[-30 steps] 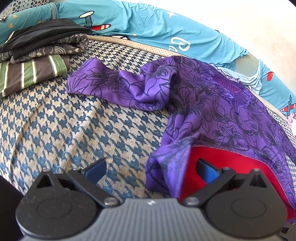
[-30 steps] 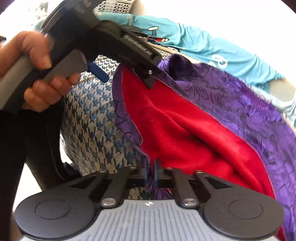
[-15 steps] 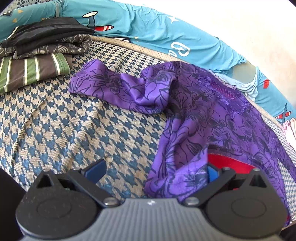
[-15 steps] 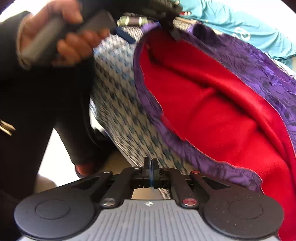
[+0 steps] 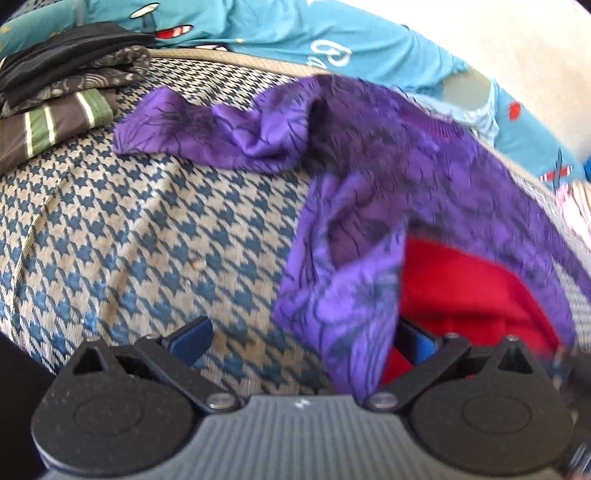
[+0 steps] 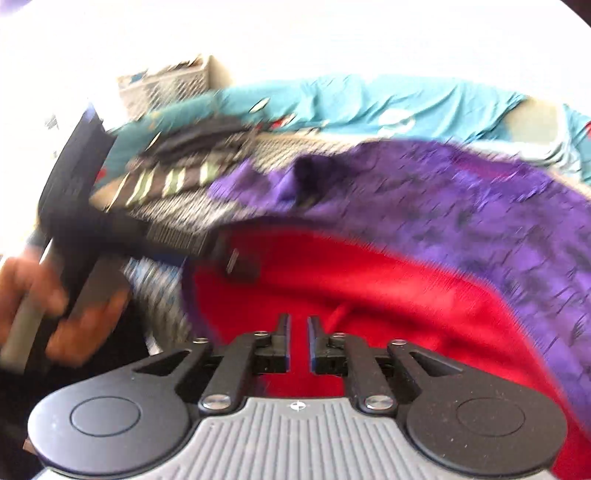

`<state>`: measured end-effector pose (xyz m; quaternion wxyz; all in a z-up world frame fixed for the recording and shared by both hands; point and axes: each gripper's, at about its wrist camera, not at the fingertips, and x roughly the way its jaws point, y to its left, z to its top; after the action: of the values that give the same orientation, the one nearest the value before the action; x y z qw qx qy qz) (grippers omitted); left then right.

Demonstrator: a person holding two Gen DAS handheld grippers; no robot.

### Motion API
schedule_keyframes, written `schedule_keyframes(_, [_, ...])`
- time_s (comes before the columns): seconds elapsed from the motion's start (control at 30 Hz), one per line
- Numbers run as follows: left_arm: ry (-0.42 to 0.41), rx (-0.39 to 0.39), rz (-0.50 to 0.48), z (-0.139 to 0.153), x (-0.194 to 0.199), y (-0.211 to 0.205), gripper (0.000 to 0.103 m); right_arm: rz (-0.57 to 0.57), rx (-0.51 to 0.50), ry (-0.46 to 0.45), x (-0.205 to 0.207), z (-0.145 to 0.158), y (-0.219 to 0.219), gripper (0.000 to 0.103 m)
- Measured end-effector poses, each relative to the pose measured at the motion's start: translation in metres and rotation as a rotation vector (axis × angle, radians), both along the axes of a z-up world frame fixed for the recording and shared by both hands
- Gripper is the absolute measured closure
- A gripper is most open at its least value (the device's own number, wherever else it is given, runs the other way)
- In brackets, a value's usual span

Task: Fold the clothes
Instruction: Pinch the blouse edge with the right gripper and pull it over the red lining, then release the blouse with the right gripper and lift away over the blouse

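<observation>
Now, entries by item, both wrist views.

Garment: purple patterned garment (image 5: 388,177) with red lining (image 5: 472,288), spread over the right half of the left wrist frame on a bed; one purple sleeve (image 5: 207,129) reaches toward upper centre-left. In the right wrist view the purple shell (image 6: 461,199) arches over the red inside (image 6: 369,295), which fills centre and lower right. Heavy blur there.

Bed cover: blue and beige houndstooth fabric (image 5: 129,229), left and centre of the left wrist frame.

Left tongs (image 5: 303,339): jaws wide apart, bottom of frame. A hanging purple edge of the garment drapes between them, close against the right blue pad (image 5: 417,341); left blue pad (image 5: 188,338) is clear of cloth. Nothing clamped.

Right tongs (image 6: 298,345): jaws narrow, a small gap between them, red lining visible through the gap. Whether any cloth is pinched cannot be told.

Left hand (image 6: 48,299): lower left of the right wrist frame, wrapped around the handle of the left device, whose tip sits at the red lining's upper edge. Blurred.

Folded stack (image 5: 62,85): dark and striped clothes, upper left of the left wrist frame, apart from the purple sleeve.

Teal printed sheet (image 5: 295,33): along the top, behind the garment.
</observation>
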<state>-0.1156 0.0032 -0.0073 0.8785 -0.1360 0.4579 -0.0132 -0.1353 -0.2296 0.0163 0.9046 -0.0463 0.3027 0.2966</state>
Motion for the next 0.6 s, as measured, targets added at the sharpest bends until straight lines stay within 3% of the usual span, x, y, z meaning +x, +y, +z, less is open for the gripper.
schedule_keyframes(0.17, [-0.002,0.015,-0.025,-0.001,-0.006,-0.004,0.0,-0.026,0.037,-0.037,0.031,0.007,0.015,0.076])
schedule_keyframes(0.3, [-0.011,0.027,0.02,0.0,-0.01,0.003,0.0,-0.051,0.031,0.04,0.052,0.006,0.029,0.075])
schedule_keyframes(0.5, [-0.083,-0.023,0.056,0.012,-0.018,0.016,0.0,-0.035,0.075,0.033,0.048,0.002,0.03,0.074])
schedule_keyframes(0.6, [-0.166,-0.084,0.041,0.027,-0.026,0.021,0.0,-0.055,0.056,-0.012,0.051,0.003,0.031,0.066])
